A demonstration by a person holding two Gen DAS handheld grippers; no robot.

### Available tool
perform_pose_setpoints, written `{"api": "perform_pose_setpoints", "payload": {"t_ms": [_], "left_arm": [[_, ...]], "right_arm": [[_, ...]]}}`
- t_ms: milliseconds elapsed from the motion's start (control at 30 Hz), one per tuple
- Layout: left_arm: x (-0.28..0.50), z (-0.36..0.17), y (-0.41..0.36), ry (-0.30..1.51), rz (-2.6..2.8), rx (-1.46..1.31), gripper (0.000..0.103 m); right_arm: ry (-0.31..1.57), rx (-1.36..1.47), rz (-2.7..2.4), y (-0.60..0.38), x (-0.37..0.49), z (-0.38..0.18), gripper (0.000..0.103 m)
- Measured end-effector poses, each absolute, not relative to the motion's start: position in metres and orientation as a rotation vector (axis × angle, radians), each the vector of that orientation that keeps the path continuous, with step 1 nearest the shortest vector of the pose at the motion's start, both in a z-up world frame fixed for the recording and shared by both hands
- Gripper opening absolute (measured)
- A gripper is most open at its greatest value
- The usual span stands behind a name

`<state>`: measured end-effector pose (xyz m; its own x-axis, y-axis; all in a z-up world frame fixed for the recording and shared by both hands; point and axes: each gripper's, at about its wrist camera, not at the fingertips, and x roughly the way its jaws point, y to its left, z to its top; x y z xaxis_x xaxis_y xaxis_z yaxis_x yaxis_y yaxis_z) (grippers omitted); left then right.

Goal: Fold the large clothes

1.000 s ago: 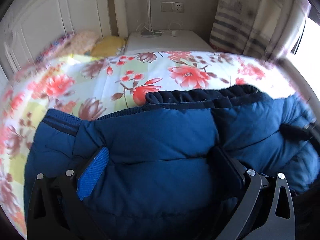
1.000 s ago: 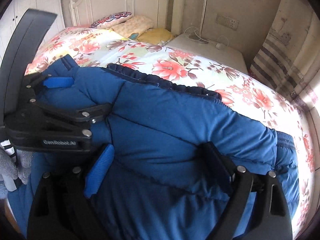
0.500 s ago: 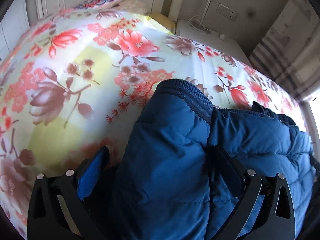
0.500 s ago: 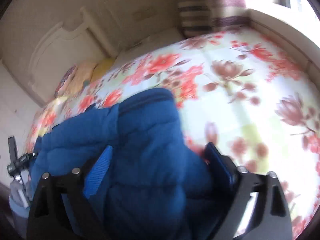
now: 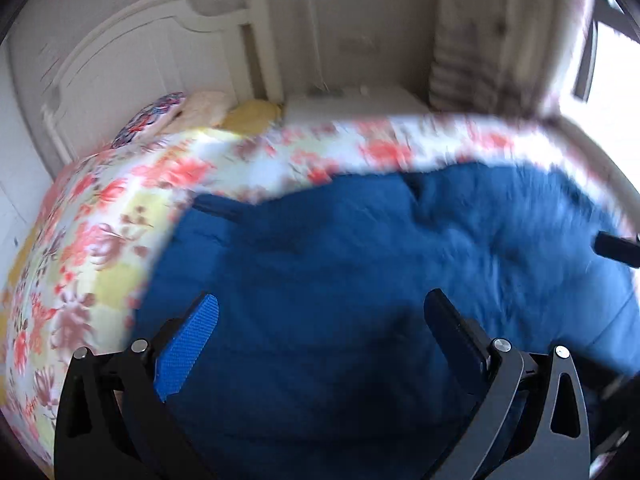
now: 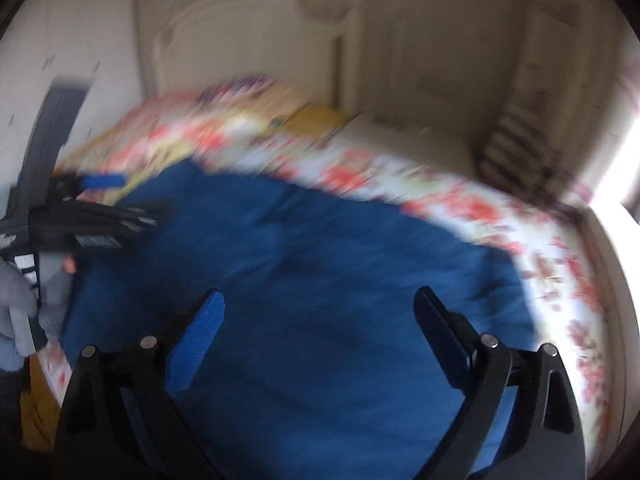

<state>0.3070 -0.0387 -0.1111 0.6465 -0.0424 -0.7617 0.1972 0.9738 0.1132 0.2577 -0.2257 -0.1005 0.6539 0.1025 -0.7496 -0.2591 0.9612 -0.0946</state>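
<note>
Fingers first, left to right: left gripper (image 5: 320, 332) has its jaws spread wide, blue pad one side, black pad the other, nothing pinched — the blue padded jacket (image 5: 360, 280) just lies below and between them. Right gripper (image 6: 318, 328) likewise wide and opening a bit more, pads clear of the fabric, jacket showing in the gap but not held.

Jacket sits on the floral bedspread (image 5: 100, 240), bunched into a thick blue slab near the bed's near edge; both views are motion-blurred, so seams and cuffs are hard to read. White headboard (image 5: 132, 72) and pillows at the far end.

Step, as I judge it — between folds: fabric let go, both grippers free above it. Next move likely calls for picking a fresh edge or corner of the jacket, closing both grippers on it and carrying it over evenly. Puffy fill may spring back.
</note>
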Motion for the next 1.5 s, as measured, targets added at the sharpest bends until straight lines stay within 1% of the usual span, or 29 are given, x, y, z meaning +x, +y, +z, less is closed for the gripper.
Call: {"api": "perform_pose_setpoints", "payload": {"t_ms": [33, 67, 167, 367, 433, 567, 633, 733, 900, 1033, 1167, 1267, 1300, 1400, 1500], "left_arm": [[0.308, -0.125, -0.046, 0.858, -0.117, 0.227, 0.099], [0.305, -0.127, -0.043, 0.838, -0.118, 0.215, 0.099], [0.310, -0.129, -0.035, 0.868, -0.147, 0.145, 0.099], [0.309, -0.130, -0.029, 0.868, -0.171, 0.113, 0.099], [0.305, -0.125, -0.013, 0.869, -0.169, 0.062, 0.099], [0.288, -0.118, 0.046, 0.843, -0.053, -0.007, 0.099], [0.286, -0.127, 0.073, 0.862, -0.006, -0.053, 0.099], [0.286, -0.143, 0.100, 0.889, -0.039, -0.203, 0.099], [0.289, -0.141, 0.091, 0.904, -0.006, -0.155, 0.099], [0.265, -0.118, 0.073, 0.871, 0.024, -0.106, 0.099], [0.233, -0.099, 0.030, 0.806, -0.062, -0.036, 0.099], [0.217, -0.098, 0.010, 0.780, -0.051, 0.006, 0.099], [0.212, -0.097, 0.009, 0.762, -0.035, 0.017, 0.099], [0.217, -0.095, 0.025, 0.725, 0.059, 0.070, 0.099], [0.255, -0.106, 0.083, 0.784, 0.210, -0.006, 0.099]], "right_arm": [[0.860, -0.241, 0.189, -0.218, 0.260, -0.113, 0.100], [0.839, -0.241, 0.189, -0.216, 0.261, -0.121, 0.101], [0.869, -0.182, 0.220, -0.224, 0.269, -0.125, 0.101], [0.848, -0.160, 0.226, -0.226, 0.263, -0.129, 0.101], [0.833, -0.143, 0.201, -0.234, 0.258, -0.121, 0.098], [0.778, -0.089, 0.066, -0.279, 0.231, -0.103, 0.098], [0.794, -0.048, 0.013, -0.306, 0.222, -0.107, 0.098], [0.803, 0.105, 0.063, -0.339, 0.216, -0.127, 0.100], [0.818, 0.072, 0.047, -0.336, 0.220, -0.129, 0.101], [0.784, 0.045, -0.026, -0.322, 0.201, -0.112, 0.096], [0.697, -0.032, 0.073, -0.274, 0.177, -0.087, 0.096], [0.719, -0.104, 0.192, -0.230, 0.167, -0.095, 0.096], [0.737, -0.142, 0.213, -0.217, 0.165, -0.105, 0.096], [0.741, -0.174, 0.212, -0.208, 0.165, -0.126, 0.097], [0.759, -0.126, 0.239, -0.215, 0.170, -0.126, 0.099]]}}
